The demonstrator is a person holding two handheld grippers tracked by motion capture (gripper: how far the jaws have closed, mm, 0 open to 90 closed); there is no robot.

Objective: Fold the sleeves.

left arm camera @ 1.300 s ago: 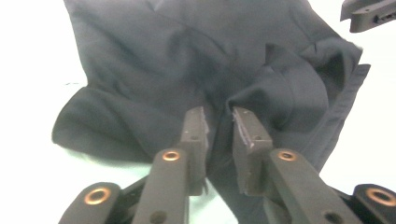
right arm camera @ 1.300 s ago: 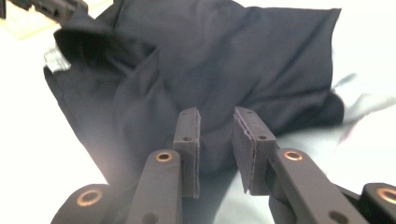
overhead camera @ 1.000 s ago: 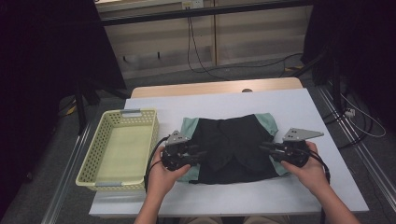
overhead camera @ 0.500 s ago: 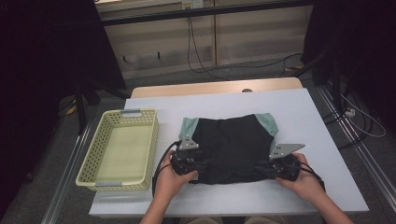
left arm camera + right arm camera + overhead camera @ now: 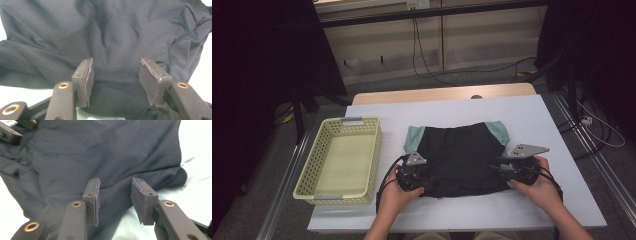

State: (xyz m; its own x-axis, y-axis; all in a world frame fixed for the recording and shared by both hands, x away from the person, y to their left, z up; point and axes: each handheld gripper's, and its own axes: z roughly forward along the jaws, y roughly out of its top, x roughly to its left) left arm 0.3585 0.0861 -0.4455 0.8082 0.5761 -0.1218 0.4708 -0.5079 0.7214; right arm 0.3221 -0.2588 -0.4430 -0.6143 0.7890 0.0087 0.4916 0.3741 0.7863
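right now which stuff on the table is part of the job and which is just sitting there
In the job:
- black garment
- left tool, jaws open
- right tool, jaws open

Lying about:
- yellow basket
- cables on the floor behind the table

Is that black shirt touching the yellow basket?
Apart. The high view shows a strip of bare white table between the black shirt and the yellow basket.
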